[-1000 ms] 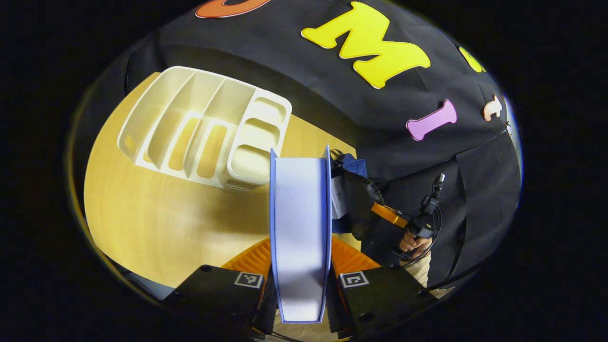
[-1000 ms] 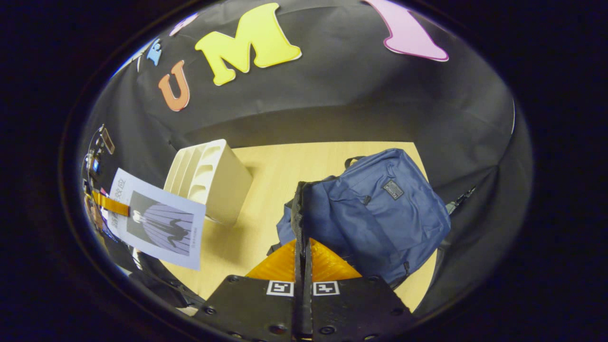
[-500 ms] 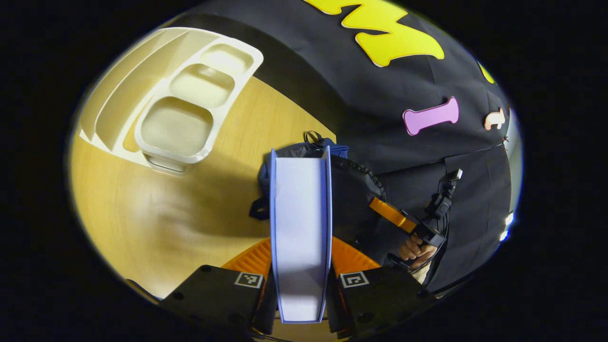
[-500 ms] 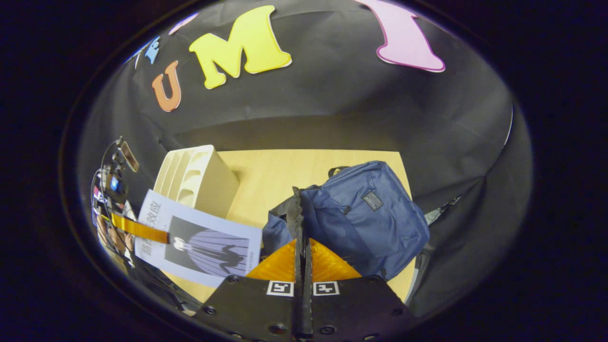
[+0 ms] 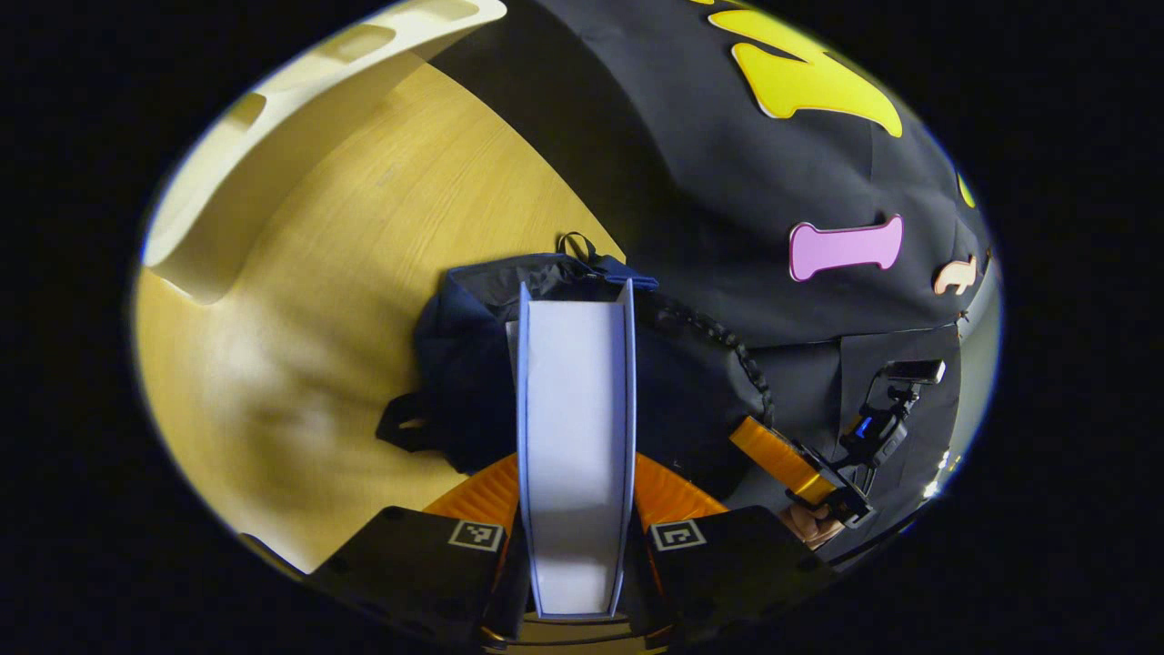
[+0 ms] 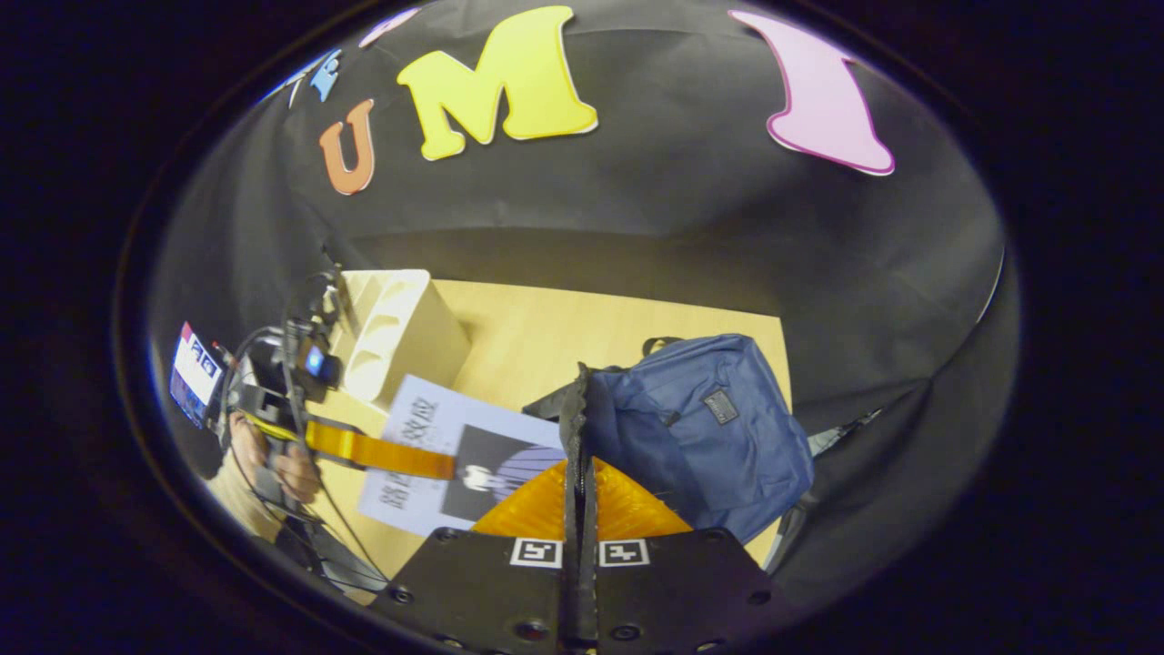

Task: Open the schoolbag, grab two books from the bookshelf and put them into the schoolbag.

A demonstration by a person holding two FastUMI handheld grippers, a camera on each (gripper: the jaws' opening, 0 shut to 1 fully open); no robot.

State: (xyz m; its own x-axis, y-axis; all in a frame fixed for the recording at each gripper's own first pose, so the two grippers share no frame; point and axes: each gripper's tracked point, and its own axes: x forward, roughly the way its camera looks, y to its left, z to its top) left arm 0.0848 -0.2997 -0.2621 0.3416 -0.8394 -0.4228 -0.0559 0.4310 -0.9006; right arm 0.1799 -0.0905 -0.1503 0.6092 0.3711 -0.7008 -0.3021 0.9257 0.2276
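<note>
My left gripper is shut on a thick pale blue book, held edge-on with its far end over the open mouth of the dark blue schoolbag. In the right gripper view that same book shows its cover, and the left gripper with its hand reaches in from the left. My right gripper is shut on the black zipper edge of the schoolbag, lifting it. The right gripper also appears at the bag's right side in the left gripper view.
The cream bookshelf stands on the wooden table left of the bag; its slots look empty, and it appears as a cream bookshelf at the upper left in the left gripper view. Black cloth walls close the table's back and right.
The left gripper has carried the book away from the bookshelf toward the schoolbag, now over its opening. The right gripper still holds the zipper edge, a little higher.
</note>
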